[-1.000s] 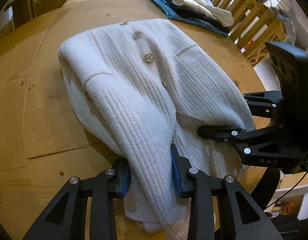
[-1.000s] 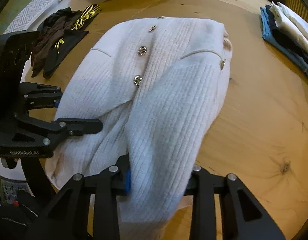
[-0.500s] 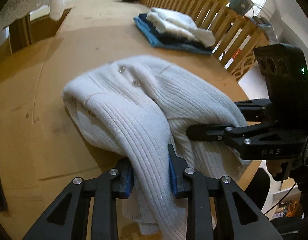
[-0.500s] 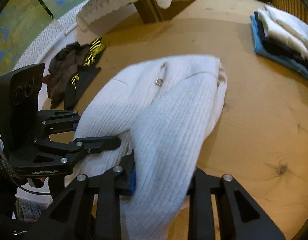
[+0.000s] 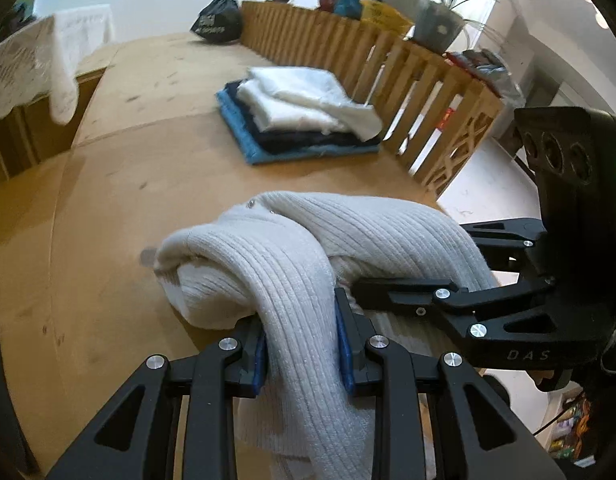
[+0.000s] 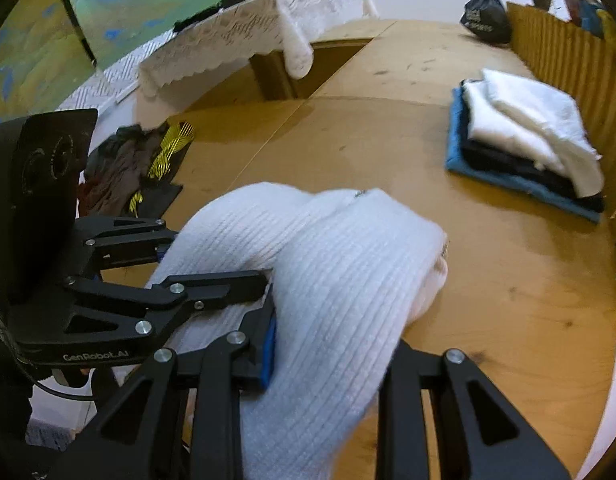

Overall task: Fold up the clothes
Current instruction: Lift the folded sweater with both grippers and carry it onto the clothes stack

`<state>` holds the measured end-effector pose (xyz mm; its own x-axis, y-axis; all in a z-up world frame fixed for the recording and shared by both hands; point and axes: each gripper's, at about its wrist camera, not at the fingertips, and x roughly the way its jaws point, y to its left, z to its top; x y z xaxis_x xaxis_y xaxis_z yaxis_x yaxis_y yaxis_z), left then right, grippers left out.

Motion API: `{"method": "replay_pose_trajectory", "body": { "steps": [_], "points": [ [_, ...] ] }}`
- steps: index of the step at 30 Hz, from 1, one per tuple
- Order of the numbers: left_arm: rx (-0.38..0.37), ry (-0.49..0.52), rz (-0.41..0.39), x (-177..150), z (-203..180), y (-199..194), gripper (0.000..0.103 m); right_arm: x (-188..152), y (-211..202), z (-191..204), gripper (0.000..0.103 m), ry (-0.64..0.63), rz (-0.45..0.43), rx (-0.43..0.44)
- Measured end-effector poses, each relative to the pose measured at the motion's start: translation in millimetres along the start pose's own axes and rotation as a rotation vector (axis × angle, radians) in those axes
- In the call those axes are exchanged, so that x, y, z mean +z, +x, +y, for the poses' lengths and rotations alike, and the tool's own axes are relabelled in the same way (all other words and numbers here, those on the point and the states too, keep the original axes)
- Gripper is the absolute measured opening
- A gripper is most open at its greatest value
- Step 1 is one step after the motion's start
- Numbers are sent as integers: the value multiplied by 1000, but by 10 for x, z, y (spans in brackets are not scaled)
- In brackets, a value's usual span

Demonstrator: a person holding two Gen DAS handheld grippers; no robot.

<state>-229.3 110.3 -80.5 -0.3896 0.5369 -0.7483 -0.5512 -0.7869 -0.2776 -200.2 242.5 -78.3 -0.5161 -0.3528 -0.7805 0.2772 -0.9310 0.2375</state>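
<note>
The left gripper (image 5: 301,354) is pinched on a thick ribbed fold of the white cardigan (image 5: 291,280), blue pads sunk into the knit on both sides; just beside it, the right gripper (image 6: 332,354) is likewise clamped on a bunched edge of the same garment. Both sets of jaws have just been closing a little further on the cloth between them. Ahead of the two claws the cardigan arches up off the wooden table (image 6: 508,280), its near end raised and its far end, with the small metal buttons (image 5: 251,203), resting on the wood. It looks soft, heavy and chunky, ribbed lengthwise, with the sleeves laid in over the front. Judging by this, the lengthwise fold is underway, with the laying-down and stacking left. Beyond, well apart, a folded stack (image 6: 524,148) sits finished; off to the left lies a dark unfolded heap (image 6: 127,168).
</note>
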Motion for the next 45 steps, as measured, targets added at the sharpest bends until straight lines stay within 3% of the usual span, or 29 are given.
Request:
{"method": "replay_pose_trajectory", "body": {
  "steps": [7, 14, 19, 24, 27, 31, 33, 35, 38, 41, 45],
  "points": [
    [9, 104, -108, 739, -358, -165, 26, 545, -570, -276, 25, 5, -136, -78],
    [29, 178, -230, 1848, -555, -90, 26, 1423, -922, -840, 25, -9, -277, -164],
    [26, 212, -324, 2617, -560, 203, 26, 2045, -984, -1413, 25, -16, -348, -216],
    [32, 222, -371, 3160, -444, 791, 26, 2511, -666, -2155, 25, -29, -360, -246],
    [40, 212, -360, 3231, -270, 1386, 26, 2541, -150, -2639, 25, -33, -289, -279],
    [32, 149, -135, 2910, 116, 2555, 26, 2202, 832, -3332, 25, 52, -19, -387],
    [-12, 103, -82, 2715, 261, 2846, 26, 2035, 995, -3491, 25, 84, 22, -382],
    [-50, 116, -112, 2665, 269, 2782, 27, 1933, 1034, -3578, 26, 105, 27, -363],
    [-116, 47, -94, 2679, 353, 2643, 29, 1947, 911, -3577, 31, 114, 20, -365],
    [-73, 100, -81, 2650, 357, 2434, 30, 1961, 753, -3518, 34, 123, 56, -386],
    [-22, 158, -72, 2619, 348, 2141, 30, 1932, 414, -3307, 37, 74, 22, -419]
  ]
}}
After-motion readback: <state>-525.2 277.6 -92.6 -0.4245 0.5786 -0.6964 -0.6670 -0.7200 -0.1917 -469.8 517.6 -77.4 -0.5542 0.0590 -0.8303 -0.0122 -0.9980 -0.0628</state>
